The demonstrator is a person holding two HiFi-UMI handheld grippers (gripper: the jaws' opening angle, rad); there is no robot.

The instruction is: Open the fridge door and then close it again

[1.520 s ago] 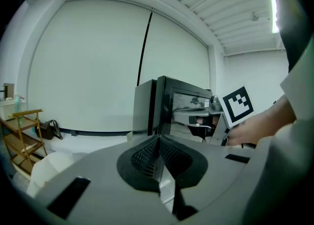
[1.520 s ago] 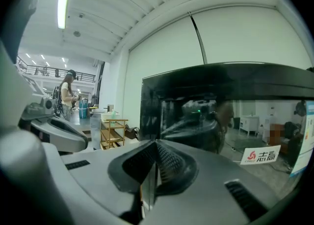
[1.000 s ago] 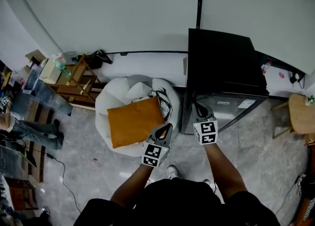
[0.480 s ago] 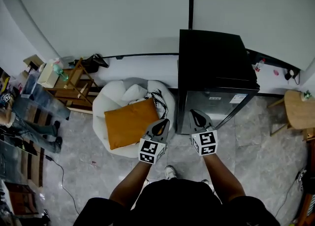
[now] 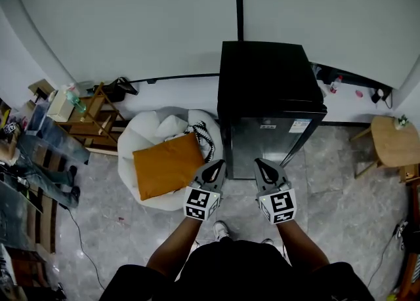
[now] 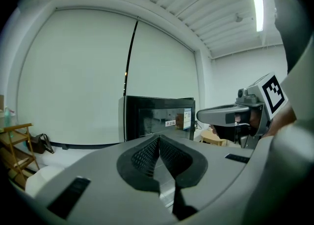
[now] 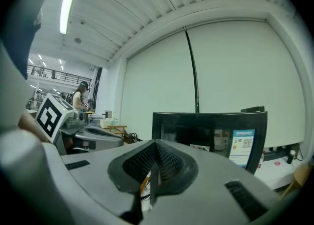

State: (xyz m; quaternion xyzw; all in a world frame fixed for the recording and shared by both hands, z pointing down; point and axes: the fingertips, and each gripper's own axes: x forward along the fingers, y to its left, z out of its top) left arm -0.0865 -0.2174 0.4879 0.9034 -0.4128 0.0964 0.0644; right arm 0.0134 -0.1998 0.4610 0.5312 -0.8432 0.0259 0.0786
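Bright ceiling tube, fisheye warp, dark corners

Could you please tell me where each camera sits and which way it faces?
Head view: on the person's head, steeply down on fridge, left gripper, right gripper, both forearms.
Left gripper view: on the left gripper, along its shut jaws toward the fridge; right gripper at right.
Right gripper view: on the right gripper, along its shut jaws toward the fridge; left gripper at left.
Shared: the fridge.
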